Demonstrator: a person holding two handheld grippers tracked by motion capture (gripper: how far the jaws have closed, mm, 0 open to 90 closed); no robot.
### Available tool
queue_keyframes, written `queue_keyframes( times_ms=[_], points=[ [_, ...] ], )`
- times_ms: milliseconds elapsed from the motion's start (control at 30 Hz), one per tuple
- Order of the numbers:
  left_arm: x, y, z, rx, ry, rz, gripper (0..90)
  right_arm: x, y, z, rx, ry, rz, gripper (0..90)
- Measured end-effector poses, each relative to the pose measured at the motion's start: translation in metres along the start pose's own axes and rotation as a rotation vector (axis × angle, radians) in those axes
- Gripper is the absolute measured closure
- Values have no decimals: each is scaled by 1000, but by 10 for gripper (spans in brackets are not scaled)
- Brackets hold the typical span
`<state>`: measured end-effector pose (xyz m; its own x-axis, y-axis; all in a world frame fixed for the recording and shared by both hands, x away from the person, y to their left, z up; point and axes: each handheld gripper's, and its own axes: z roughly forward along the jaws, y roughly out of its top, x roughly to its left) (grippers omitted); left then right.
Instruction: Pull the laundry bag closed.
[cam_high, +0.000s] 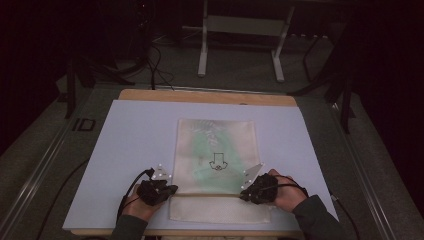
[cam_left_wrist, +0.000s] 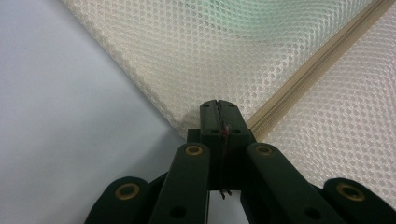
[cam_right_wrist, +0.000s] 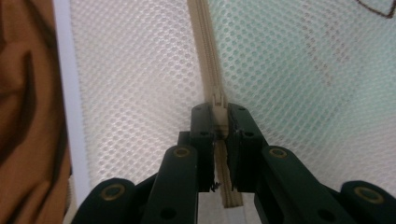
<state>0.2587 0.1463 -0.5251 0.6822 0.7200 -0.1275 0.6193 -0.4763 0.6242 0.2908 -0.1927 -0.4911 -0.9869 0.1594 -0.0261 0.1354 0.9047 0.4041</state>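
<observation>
Jaws of the left gripper (cam_left_wrist: 218, 112) are pressed together at the left end of the zipper (cam_left_wrist: 317, 63), right at the mesh bag's (cam_left_wrist: 196, 51) side edge; whether a thin bit of fabric is pinched between them is hard to tell, the pads hide that spot. Right gripper (cam_right_wrist: 219, 122) is clamped on the zipper's pull tab (cam_right_wrist: 218, 103), beige tab squeezed between the two black pads, with the zipper tape (cam_right_wrist: 201, 42) running straight on beyond it. Black jaws are blocky, with brass-ringed pivots on the links.

Relative to the bag: in the high view the left gripper (cam_high: 169, 190) sits at its left edge, the right gripper (cam_high: 245, 194) near its right edge, both on the zipper line (cam_high: 210, 195) that crosses the bag low down, near its front end. Hands (cam_high: 286, 192) and dark sleeves come in behind the bag's front end, cut off by the frame.

The bag (cam_high: 216, 150) is a flat rectangle of cream honeycomb mesh, see-through; a pale green thing (cam_high: 205, 150) with a small dark outline mark (cam_high: 218, 162) lies inside, blurred by the mesh, what it is can't be told. Under the bag lies a smooth pale blue-grey sheet (cam_high: 135, 145) on a wooden board (cam_high: 150, 94). Orange-brown cloth (cam_right_wrist: 28, 116) shows past the sheet's edge in the right gripper view, unclear what. Room beyond the board is dark; a grey frame (cam_high: 240, 25) stands there.
</observation>
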Motion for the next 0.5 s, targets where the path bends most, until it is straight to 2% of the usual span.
queue_keyframes(
  times_ms=[500],
  points=[
    [0, 0, 0, 2, 1, 1, 894, -3, -12, -7, -8, 4, 25, 824]
  ],
)
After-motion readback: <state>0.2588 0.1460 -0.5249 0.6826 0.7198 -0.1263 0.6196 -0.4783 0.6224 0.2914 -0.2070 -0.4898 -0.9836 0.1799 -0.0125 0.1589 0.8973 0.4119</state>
